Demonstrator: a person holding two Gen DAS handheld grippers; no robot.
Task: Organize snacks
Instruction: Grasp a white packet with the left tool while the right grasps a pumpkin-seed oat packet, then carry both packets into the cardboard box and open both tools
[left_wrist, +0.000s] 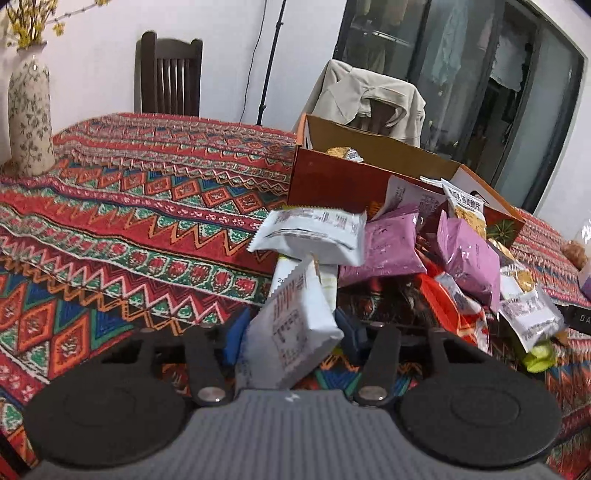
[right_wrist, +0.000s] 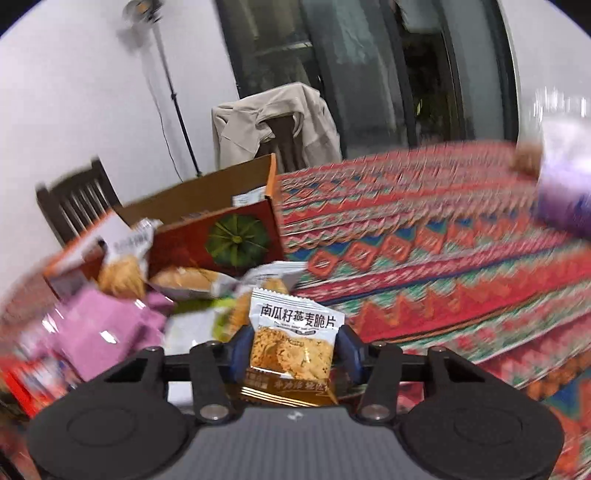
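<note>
Both tongs pinching packets: left tongs (left_wrist: 291, 332) white packet (left_wrist: 291, 328), right tongs (right_wrist: 291, 350) crisp packet (right_wrist: 291, 339).

White wall (left_wrist: 103, 55), dark wooden chair (left_wrist: 170, 74), beige jacket (left_wrist: 369, 99) over another chair, dark glass doors (left_wrist: 461, 74), patterned surface (left_wrist: 129, 192), floral vase (left_wrist: 29, 110).

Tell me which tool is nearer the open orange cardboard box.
Hard to call, perhaps the right. The right tool, holding a crisp packet, faces the open orange cardboard box across the snack pile; the left tool, gripping a white packet, sits similarly back.
</note>
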